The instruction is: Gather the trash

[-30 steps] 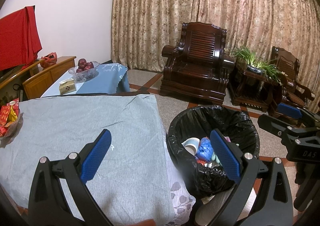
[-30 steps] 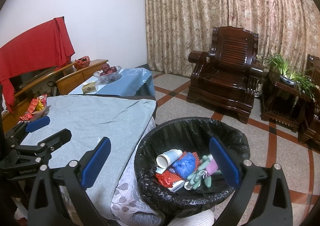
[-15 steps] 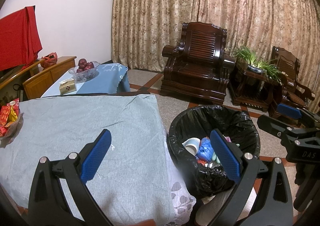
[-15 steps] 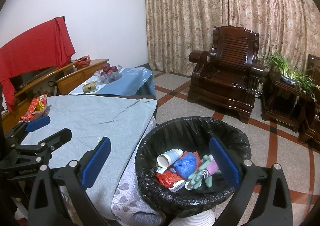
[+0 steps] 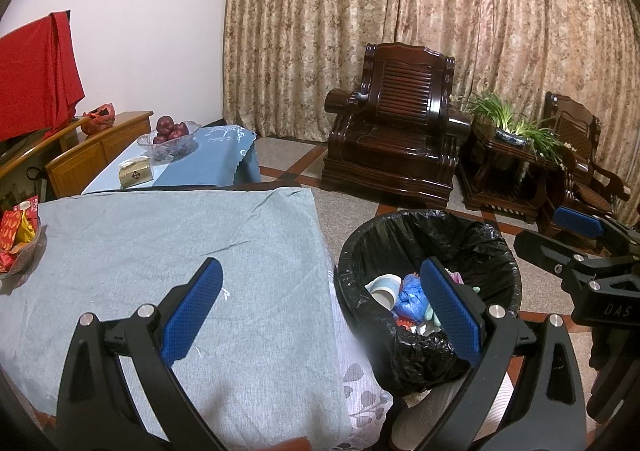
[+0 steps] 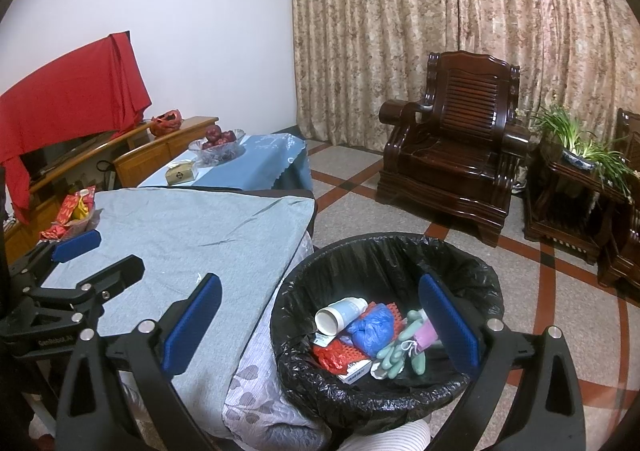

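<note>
A black-lined trash bin (image 6: 400, 251) (image 5: 440, 227) stands on the floor beside a table under a grey cloth (image 5: 160, 251) (image 6: 192, 235). Inside lie a white paper cup (image 6: 340, 315), a crumpled blue bag (image 6: 372, 327), red wrappers (image 6: 332, 355), pale green gloves (image 6: 396, 351) and a small box. My left gripper (image 5: 320, 311) is open and empty, spanning the table's corner and the bin's rim. Above the bin, my right gripper (image 6: 320, 327) also stands open with nothing held. Each gripper shows at the edge of the other's view.
A basket of red snack packets (image 5: 16, 235) (image 6: 72, 211) sits at the table's far left. Behind stand a blue-covered low table with a fruit bowl (image 5: 168, 135) and a tissue box (image 5: 136, 173), a dark wooden armchair (image 5: 400, 139), a plant stand (image 5: 508, 155) and curtains.
</note>
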`<action>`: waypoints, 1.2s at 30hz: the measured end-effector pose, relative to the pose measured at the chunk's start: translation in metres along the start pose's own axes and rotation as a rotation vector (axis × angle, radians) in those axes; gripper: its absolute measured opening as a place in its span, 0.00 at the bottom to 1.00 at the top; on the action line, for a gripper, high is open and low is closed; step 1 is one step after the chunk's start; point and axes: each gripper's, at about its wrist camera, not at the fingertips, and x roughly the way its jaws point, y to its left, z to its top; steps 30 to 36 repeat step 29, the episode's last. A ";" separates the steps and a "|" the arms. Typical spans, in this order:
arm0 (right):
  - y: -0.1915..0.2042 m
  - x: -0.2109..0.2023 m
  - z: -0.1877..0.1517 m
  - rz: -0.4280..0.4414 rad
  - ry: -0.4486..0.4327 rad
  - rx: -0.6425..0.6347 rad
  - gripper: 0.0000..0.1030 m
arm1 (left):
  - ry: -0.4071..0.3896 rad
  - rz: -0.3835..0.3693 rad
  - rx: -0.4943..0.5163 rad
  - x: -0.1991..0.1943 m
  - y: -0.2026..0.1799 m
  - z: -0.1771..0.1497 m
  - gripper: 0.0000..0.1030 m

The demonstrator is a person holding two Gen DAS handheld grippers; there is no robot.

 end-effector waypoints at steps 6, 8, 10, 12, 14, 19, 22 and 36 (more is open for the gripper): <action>0.003 0.002 -0.002 0.002 0.003 0.000 0.94 | 0.003 0.002 -0.003 0.000 0.001 -0.001 0.94; 0.004 0.003 -0.002 0.002 0.004 0.000 0.94 | 0.006 0.004 -0.005 -0.002 0.003 -0.002 0.94; 0.002 0.002 -0.002 0.002 0.003 -0.001 0.94 | 0.009 0.003 -0.006 -0.002 0.008 -0.004 0.94; 0.003 0.003 -0.002 0.001 0.005 0.000 0.94 | 0.009 0.004 -0.005 -0.002 0.009 -0.004 0.94; 0.003 0.003 -0.004 0.003 0.007 0.001 0.94 | 0.010 0.003 -0.007 -0.002 0.010 -0.005 0.94; 0.003 0.005 -0.008 0.004 0.012 0.003 0.94 | 0.015 0.002 -0.011 0.000 0.013 -0.009 0.94; 0.002 0.007 -0.011 0.004 0.015 0.005 0.94 | 0.016 0.002 -0.010 0.000 0.013 -0.009 0.94; 0.000 0.009 -0.013 0.002 0.019 0.009 0.94 | 0.020 0.005 -0.013 0.002 0.014 -0.013 0.94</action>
